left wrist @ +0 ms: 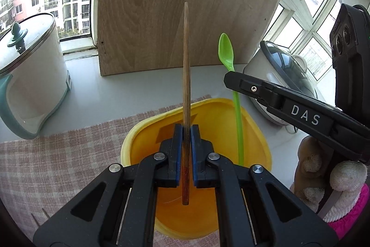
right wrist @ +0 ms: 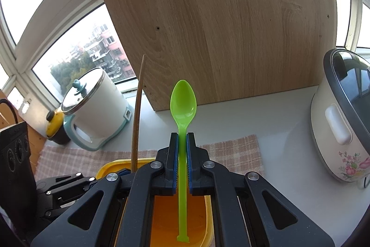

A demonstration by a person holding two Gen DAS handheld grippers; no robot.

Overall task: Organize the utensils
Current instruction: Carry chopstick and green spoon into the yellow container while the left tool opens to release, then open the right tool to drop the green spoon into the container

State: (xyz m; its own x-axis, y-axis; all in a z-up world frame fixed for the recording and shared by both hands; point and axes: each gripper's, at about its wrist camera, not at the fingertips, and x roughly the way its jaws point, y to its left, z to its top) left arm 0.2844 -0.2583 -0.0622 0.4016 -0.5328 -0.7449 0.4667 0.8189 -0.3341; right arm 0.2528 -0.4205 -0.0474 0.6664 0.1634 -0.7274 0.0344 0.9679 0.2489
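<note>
- Left gripper [left wrist: 186,129]: pads pinch 1 wooden chopstick [left wrist: 186,66], upright, lower end over the yellow container [left wrist: 254,131] below.
- Right gripper [right wrist: 182,138]: clamps the green spoon [right wrist: 183,105], bowl up, over the same container.
- Beyond both: wooden board [right wrist: 231,27].

So a pale grey countertop [right wrist: 266,117] is carrying a pink checked cloth mat [right wrist: 233,149], a white-and-teal lidded kettle [right wrist: 97,108], a floral white rice cooker [right wrist: 342,131] and an upright wooden board [right wrist: 231,27]; a yellow plastic tub [left wrist: 138,131] is sitting on the mat.
</note>
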